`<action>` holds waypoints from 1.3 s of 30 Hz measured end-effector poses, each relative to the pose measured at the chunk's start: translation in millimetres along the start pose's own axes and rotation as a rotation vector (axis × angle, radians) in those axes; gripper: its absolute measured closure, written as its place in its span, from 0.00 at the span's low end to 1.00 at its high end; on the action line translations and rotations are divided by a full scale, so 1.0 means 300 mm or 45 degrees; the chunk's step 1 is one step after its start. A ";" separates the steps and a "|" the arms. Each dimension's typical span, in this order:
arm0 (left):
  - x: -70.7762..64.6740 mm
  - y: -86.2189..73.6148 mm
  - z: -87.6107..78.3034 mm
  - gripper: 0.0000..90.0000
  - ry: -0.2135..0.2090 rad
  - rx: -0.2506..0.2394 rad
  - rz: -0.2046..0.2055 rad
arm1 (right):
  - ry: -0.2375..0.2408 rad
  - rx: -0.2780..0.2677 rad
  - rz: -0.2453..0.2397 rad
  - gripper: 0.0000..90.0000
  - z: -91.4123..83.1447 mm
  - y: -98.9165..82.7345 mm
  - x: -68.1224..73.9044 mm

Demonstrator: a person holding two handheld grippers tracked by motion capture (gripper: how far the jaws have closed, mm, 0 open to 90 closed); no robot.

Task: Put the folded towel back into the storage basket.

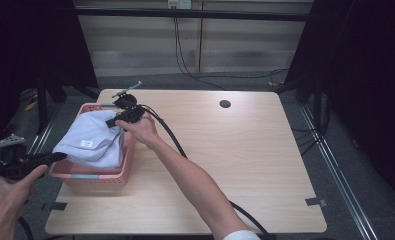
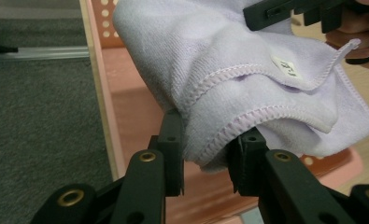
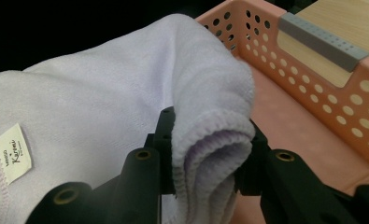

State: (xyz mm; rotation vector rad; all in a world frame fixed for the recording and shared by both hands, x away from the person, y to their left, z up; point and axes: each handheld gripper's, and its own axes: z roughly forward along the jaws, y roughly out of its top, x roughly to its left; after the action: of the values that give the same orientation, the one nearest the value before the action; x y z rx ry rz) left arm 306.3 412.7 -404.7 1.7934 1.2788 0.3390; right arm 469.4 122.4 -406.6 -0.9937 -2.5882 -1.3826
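Towel, folded and lavender, hangs over the pink basket, pinched at opposite ends by your left gripper and right gripper; lower both evenly so it settles flat inside.

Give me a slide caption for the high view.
Both grippers hold a folded lilac terry towel over the pink perforated plastic basket.

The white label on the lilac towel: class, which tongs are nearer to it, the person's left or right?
Left, though only slightly. The left tongs grip the towel's near corner, just below the label. The right tongs grip its far edge above the pink basket.
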 end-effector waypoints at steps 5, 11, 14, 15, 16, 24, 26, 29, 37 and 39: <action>-0.003 -0.012 0.023 0.77 0.014 0.043 -0.007 | -0.022 0.010 0.006 0.74 0.030 -0.021 -0.005; -0.031 -0.023 0.056 0.68 0.019 0.103 0.024 | -0.098 0.027 -0.001 0.51 0.045 -0.045 -0.042; -0.050 -0.019 0.036 0.53 0.007 0.042 0.034 | -0.146 -0.022 -0.004 0.42 0.018 -0.042 -0.077; -0.057 -0.016 0.034 0.50 0.008 0.042 0.044 | -0.161 -0.029 -0.018 0.41 0.000 -0.037 -0.088; -0.065 -0.013 0.035 0.49 -0.004 0.042 0.046 | -0.171 -0.027 -0.021 0.40 -0.009 -0.035 -0.092; -0.160 0.002 0.077 0.47 -0.009 0.037 0.069 | -0.097 -0.056 -0.081 0.39 -0.123 -0.089 -0.120; -0.188 0.003 0.091 0.44 -0.049 0.034 0.066 | -0.086 -0.063 -0.100 0.38 -0.163 -0.119 -0.125; -0.234 0.000 0.114 0.45 -0.078 0.042 0.094 | -0.103 -0.067 -0.122 0.38 -0.229 -0.159 -0.150; -0.342 -0.007 0.193 0.42 -0.081 0.055 0.133 | -0.168 -0.155 -0.109 0.41 -0.415 -0.277 -0.174; -0.375 -0.009 0.219 0.40 -0.107 0.057 0.143 | -0.158 -0.176 -0.102 0.41 -0.463 -0.306 -0.173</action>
State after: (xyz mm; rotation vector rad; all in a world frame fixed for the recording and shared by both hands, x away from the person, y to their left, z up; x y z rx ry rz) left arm 298.8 283.0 -415.5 1.9020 1.1377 0.2963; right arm 424.9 -46.1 -407.1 -1.0350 -2.6792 -1.5873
